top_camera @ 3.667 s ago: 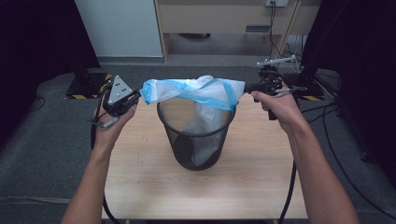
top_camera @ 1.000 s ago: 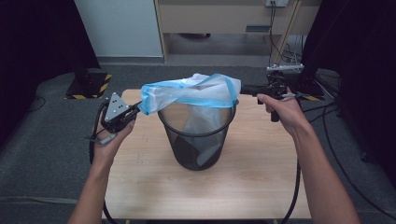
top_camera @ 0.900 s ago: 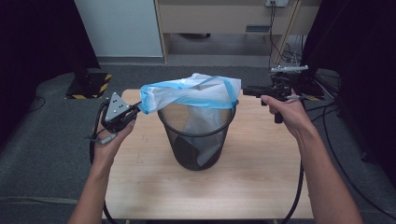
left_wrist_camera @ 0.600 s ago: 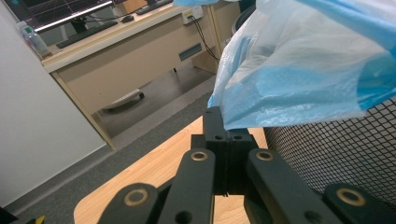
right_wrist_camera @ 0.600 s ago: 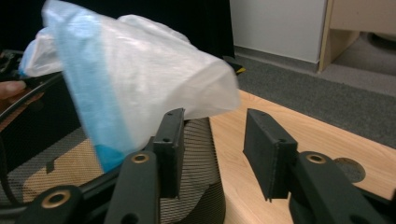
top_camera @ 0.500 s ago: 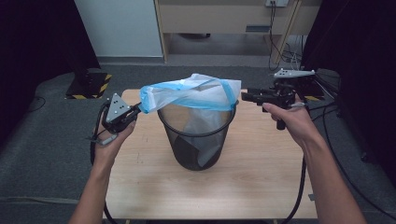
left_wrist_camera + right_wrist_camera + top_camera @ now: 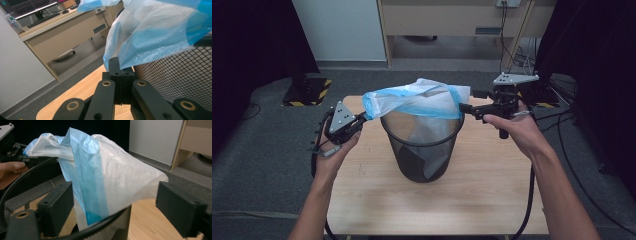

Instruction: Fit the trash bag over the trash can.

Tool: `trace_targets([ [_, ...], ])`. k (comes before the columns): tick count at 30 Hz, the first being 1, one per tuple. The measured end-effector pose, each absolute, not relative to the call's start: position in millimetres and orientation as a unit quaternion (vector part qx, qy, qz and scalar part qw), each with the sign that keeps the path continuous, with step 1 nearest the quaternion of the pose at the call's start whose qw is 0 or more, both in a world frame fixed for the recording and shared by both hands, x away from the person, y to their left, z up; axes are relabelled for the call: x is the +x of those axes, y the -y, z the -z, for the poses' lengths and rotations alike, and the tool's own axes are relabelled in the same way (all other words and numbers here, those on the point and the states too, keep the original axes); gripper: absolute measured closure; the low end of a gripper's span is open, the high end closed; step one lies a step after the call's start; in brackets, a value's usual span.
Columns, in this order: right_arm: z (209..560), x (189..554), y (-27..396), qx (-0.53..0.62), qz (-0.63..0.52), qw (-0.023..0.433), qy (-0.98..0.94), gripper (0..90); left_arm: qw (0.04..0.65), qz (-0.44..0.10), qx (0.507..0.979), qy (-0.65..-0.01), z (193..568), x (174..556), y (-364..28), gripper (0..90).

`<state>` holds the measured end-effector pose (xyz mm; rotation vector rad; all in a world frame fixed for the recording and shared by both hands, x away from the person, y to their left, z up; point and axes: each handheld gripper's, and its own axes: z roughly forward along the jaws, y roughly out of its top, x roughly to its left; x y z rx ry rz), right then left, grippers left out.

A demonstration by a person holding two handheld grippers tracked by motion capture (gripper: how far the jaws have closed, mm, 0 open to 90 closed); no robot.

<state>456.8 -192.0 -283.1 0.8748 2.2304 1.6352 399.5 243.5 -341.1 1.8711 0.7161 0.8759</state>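
while left gripper [image 7: 117,72] pinches bag [image 7: 422,97] edge, right gripper [image 7: 117,202] just opened, bag between.

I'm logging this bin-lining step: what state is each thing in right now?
Bin bag: stretched above the bin's mouth, partly hanging inside.
Mesh bin: upright on the table, not yet lined.
Left gripper: jaws shut on the bag's edge.
Right gripper: jaws just opened wide, not pressing the bag.
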Motion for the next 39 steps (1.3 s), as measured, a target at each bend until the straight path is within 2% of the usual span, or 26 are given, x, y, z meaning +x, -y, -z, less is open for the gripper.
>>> trace_targets([
  [3,282.1,458.5,182.5,0.293,-0.557,0.130,-0.766,9.5,0.461,-0.355,0.760,-0.290,340.9,398.9,-243.0,90.0],
  [17,279.7,472.0,152.8,0.307,-0.525,0.195,-0.770,8.9,0.465,-0.347,0.768,-0.270,339.1,391.7,-242.2,90.0],
  [20,278.2,477.5,150.1,0.310,-0.517,0.210,-0.770,21.5,0.464,-0.345,0.772,-0.264,339.6,390.7,-242.0,90.0],
  [22,278.1,481.3,150.5,0.308,-0.512,0.208,-0.775,41.9,0.463,-0.345,0.773,-0.262,340.1,389.6,-242.4,90.0],
  [26,277.6,486.9,154.2,0.310,-0.518,0.183,-0.776,75.5,0.462,-0.345,0.777,-0.253,341.1,387.5,-243.2,90.0],
  [28,277.2,487.7,155.0,0.310,-0.519,0.174,-0.777,81.6,0.465,-0.349,0.775,-0.248,341.1,386.1,-244.5,89.9],
  [29,277.2,488.0,155.2,0.309,-0.518,0.172,-0.778,84.0,0.466,-0.351,0.772,-0.252,341.1,385.5,-244.6,86.8],
  [32,276.6,488.3,155.7,0.309,-0.519,0.164,-0.780,87.2,0.474,-0.362,0.760,-0.258,340.3,384.9,-245.6,70.7],
  [35,276.0,488.6,156.0,0.311,-0.518,0.162,-0.780,88.4,0.477,-0.364,0.758,-0.256,339.6,382.9,-244.3,60.8],
  [37,275.7,488.9,155.9,0.312,-0.516,0.160,-0.781,88.9,0.485,-0.361,0.757,-0.247,338.7,381.5,-242.7,61.5],
  [39,275.0,489.0,155.3,0.314,-0.515,0.157,-0.782,89.1,0.487,-0.358,0.763,-0.231,336.5,381.5,-240.3,68.6],
])
